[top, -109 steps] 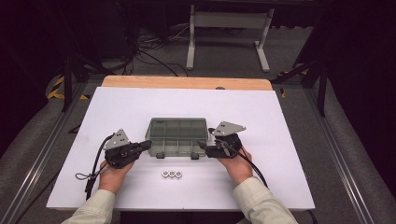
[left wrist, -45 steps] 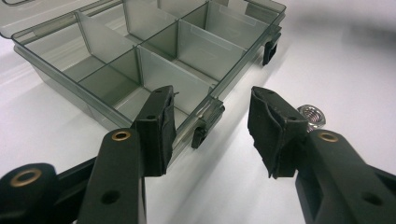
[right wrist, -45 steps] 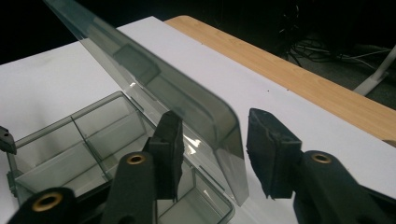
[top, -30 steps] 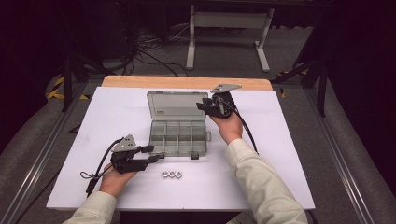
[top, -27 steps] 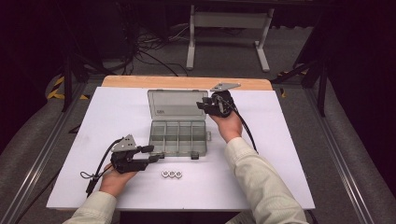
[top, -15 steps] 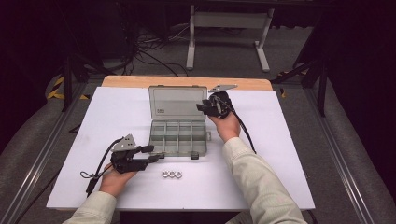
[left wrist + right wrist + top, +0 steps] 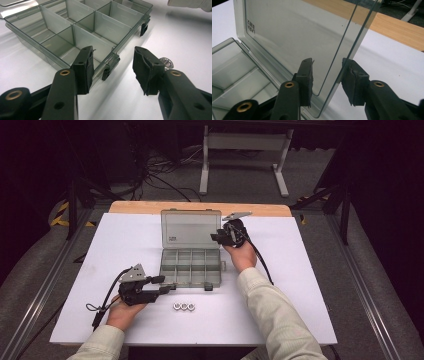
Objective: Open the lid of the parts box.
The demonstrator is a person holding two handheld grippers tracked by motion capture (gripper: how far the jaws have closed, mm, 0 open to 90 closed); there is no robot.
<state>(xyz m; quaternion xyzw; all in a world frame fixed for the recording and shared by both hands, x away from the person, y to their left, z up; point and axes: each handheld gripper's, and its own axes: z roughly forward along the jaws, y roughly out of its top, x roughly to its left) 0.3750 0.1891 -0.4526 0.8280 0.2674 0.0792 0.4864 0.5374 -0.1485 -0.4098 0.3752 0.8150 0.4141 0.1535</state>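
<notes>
organizer box [image 7: 190,266] compartments bare, lid [image 7: 190,229] open (three nuts [image 7: 183,306] outside)

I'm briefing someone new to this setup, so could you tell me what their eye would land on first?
Most striking is the clear compartment box in the middle of the white table, its lid swung up. The right gripper has the lid's edge between its jaws, with gaps showing beside the pads. The left gripper waits at the box's front corner, near three small metal nuts.
</notes>
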